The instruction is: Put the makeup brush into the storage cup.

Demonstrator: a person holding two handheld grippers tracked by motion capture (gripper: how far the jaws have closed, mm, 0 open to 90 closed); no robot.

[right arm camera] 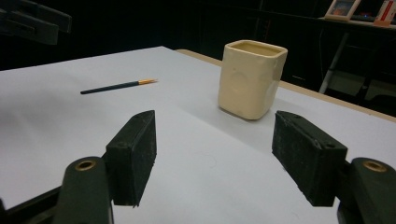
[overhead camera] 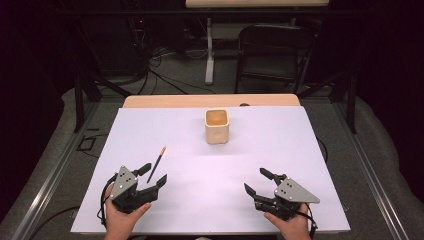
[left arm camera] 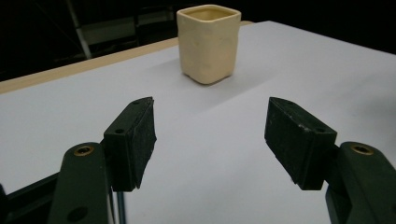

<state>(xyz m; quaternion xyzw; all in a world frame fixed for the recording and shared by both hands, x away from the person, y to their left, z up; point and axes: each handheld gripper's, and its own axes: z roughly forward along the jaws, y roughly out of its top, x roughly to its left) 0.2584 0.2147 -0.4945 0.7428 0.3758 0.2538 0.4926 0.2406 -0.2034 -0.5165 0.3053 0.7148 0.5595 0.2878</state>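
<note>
the cup (left arm camera: 208, 43) looks like glazed cream ceramic, slightly uneven and softly glossy. the pencil (right arm camera: 118, 86) has a dark matt painted shaft with a wood-coloured tip. a smooth, matt white sheet (overhead camera: 270, 165) covers the table (overhead camera: 150, 101), whose far edge shows pale wood. the left hand-held gripper (overhead camera: 151, 175) has matt black plastic jaws with rough, rubbery pads.

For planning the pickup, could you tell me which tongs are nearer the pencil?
Left. The left tongs sit right at the pencil's near end; the right tongs are far across the table.
</note>
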